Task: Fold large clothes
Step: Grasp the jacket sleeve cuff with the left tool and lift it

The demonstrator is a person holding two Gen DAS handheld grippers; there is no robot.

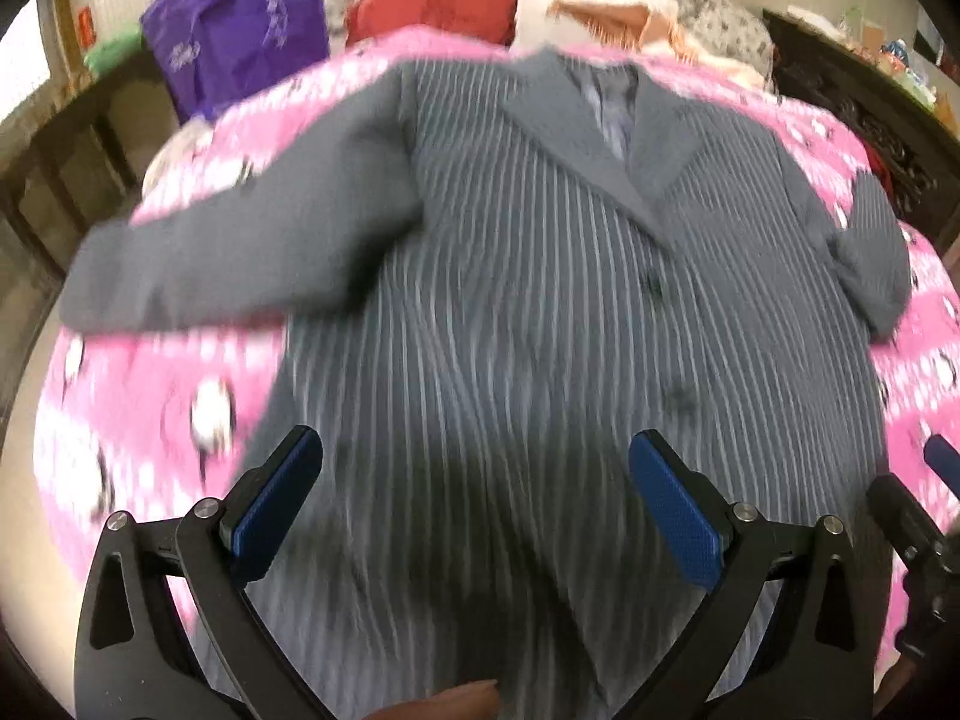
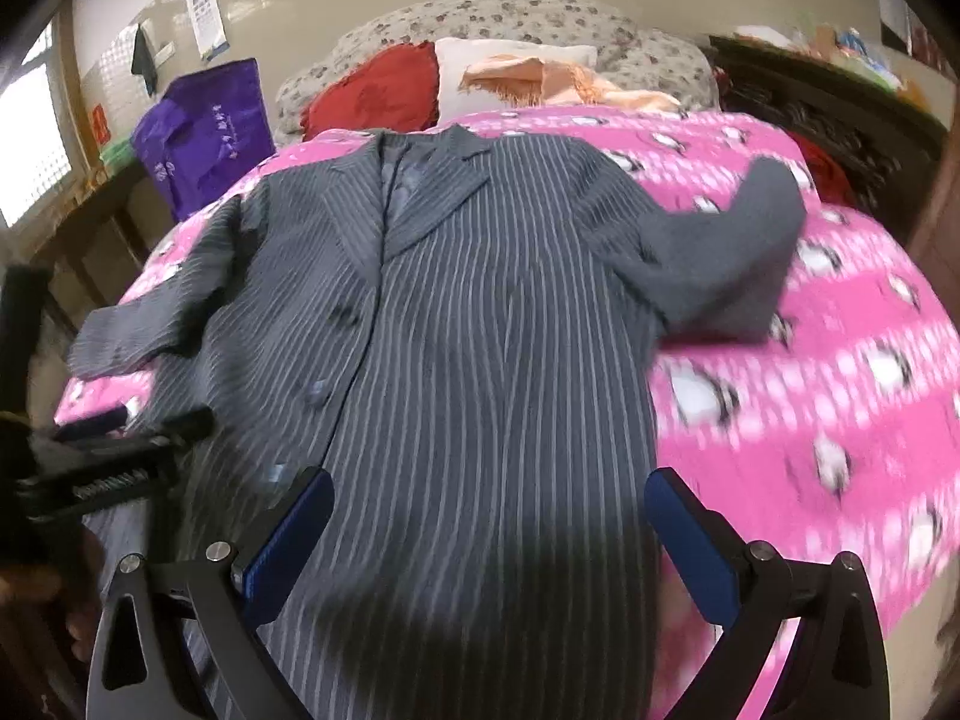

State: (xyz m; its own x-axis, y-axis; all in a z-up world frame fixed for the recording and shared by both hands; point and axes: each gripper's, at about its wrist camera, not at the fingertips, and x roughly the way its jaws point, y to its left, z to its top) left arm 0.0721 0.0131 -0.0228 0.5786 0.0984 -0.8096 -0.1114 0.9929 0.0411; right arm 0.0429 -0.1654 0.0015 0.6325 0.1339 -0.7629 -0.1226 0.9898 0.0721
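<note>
A grey pinstriped jacket lies face up on a pink patterned blanket, collar away from me and both sleeves spread outward. My left gripper hovers open over the jacket's lower front, nothing between its blue pads. In the right wrist view the same jacket fills the middle, and my right gripper stands open above its lower hem area. The left gripper's body shows at the left edge of that view. The right gripper's tip appears at the right edge of the left wrist view.
A red cushion, a white pillow with an orange cloth, and a floral bedcover lie at the bed's head. A purple bag stands at the left. Dark wooden furniture runs along the right side.
</note>
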